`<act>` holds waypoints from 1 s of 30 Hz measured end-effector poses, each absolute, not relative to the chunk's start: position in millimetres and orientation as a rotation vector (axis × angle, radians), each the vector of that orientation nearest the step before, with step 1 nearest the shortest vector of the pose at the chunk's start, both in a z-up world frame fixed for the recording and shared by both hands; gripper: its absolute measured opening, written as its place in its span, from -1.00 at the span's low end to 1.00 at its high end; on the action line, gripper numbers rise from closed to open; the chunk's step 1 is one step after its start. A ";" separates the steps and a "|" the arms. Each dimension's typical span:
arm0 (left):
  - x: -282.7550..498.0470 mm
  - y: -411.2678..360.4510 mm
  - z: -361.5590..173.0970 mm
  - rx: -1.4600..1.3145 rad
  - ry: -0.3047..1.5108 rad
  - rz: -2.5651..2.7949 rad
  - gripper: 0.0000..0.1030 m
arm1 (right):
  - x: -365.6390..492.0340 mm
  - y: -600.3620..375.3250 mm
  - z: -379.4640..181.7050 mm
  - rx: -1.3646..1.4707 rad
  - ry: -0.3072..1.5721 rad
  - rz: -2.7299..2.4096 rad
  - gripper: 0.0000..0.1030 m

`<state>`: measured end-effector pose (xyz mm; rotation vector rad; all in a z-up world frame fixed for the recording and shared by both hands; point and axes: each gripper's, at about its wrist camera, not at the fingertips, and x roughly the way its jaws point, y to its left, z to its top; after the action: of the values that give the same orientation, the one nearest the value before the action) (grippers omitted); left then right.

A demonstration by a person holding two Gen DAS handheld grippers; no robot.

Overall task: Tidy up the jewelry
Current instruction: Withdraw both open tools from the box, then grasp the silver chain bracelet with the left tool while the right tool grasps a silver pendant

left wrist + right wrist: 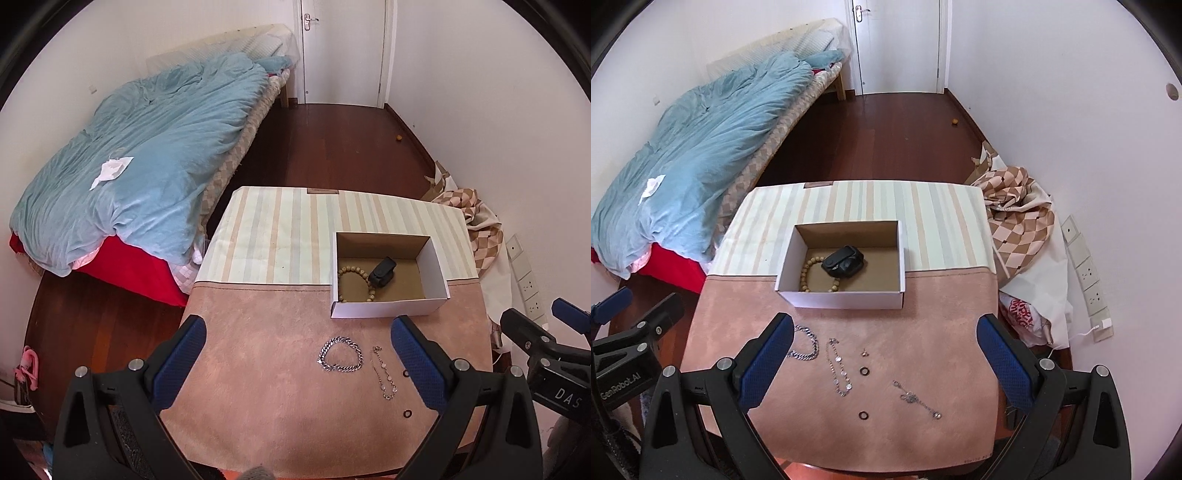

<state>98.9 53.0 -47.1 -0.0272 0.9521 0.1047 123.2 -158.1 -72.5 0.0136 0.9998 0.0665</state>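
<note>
Bedroom, pink suede-like table mat (849, 435). Left gripper (299, 365) and right gripper (886, 365) both spread wide, holding nothing. Between the fingers: chunky silver chain bracelet (340, 355), thin disc-link chain (839, 367), 2 dark rings (864, 370). Beyond, white cardboard box (846, 299) contains wooden bead bracelet (806, 275).

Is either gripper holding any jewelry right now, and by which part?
Nothing is held. The left gripper and right gripper are both open above the table, with the chain bracelet lying loose on the cloth.
</note>
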 end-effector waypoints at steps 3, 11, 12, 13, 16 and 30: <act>96.4 57.1 -59.5 -0.029 0.966 0.126 0.99 | 118.3 -161.6 -84.7 0.035 1.018 0.061 0.95; 99.2 69.4 -137.8 -0.014 1.082 0.203 0.99 | 119.9 -183.0 -182.4 0.137 1.163 0.062 0.67; 99.7 70.7 -145.7 -0.012 1.094 0.208 0.99 | 120.4 -186.9 -196.9 0.152 1.182 0.060 0.58; 101.3 71.9 -159.7 -0.009 1.119 0.216 0.99 | 121.2 -189.7 -207.8 0.162 1.197 0.051 0.45; 104.5 72.8 -186.1 -0.006 1.178 0.226 0.99 | 117.7 -201.7 -244.8 0.185 1.246 0.010 0.30; 100.3 51.8 -238.7 0.025 1.272 0.196 0.99 | 92.2 -194.7 -287.5 -0.002 1.211 -0.017 -0.21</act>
<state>100.3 51.8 -238.7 0.0253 1.2721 0.1964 92.2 -194.7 -287.5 -0.0016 1.2111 -0.0173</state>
